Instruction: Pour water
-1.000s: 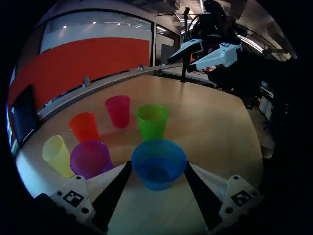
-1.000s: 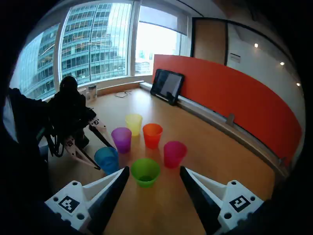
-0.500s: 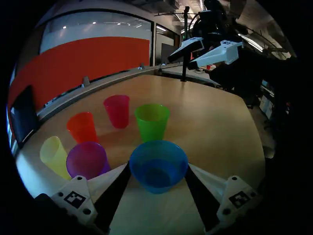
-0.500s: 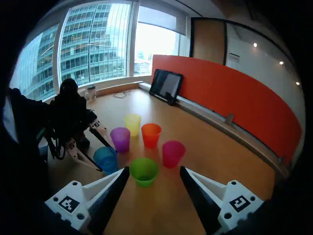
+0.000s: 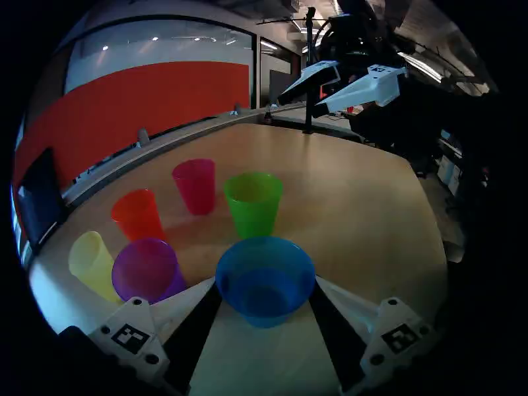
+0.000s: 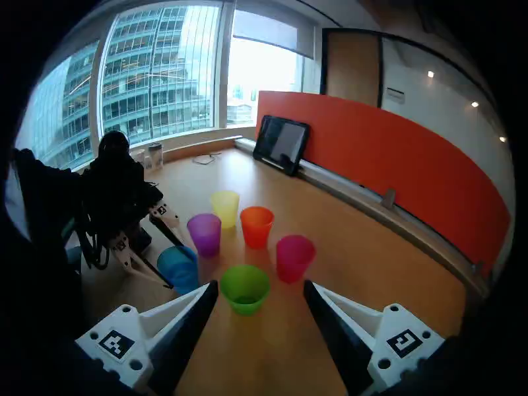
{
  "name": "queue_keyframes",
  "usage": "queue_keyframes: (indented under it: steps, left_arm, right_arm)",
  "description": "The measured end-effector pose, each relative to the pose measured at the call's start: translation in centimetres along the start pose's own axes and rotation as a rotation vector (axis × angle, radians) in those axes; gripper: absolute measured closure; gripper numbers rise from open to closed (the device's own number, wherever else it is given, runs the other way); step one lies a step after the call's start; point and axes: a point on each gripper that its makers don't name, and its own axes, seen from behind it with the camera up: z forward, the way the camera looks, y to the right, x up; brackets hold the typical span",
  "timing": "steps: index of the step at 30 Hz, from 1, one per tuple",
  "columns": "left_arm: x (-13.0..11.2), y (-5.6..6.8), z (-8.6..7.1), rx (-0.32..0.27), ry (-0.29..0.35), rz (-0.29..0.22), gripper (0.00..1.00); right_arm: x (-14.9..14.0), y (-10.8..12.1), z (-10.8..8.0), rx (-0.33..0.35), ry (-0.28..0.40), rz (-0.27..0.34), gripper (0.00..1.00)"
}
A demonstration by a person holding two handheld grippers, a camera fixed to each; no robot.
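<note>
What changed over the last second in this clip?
The left claw crept slightly forward around the blue cup, which now looks a little larger in the left gripper view. Nothing was gripped or released. The right claw stays open, facing the green cup. All the cups stand where they were.

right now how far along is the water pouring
No pour looks started. In hand: the open left gripper straddles the translucent blue plastic cup standing on the wooden table; the open right gripper faces the green plastic cup. Left: grip, lift, pour.
</note>
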Motion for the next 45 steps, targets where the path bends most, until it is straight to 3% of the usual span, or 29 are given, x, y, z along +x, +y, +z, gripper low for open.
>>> queue_keyframes:
  steps: [29,45]
  left_arm:
    - [5.7,-2.1,-5.8,0.049,0.115,-0.021,0.14]
    - [7.1,-3.3,-8.7,0.097,0.169,-0.038,0.14]
  right_arm:
    - [-3.2,-1.9,4.0,0.047,-0.051,0.005,0.0]
    - [-6.0,-2.8,6.7,0.059,-0.106,0.007,0.0]
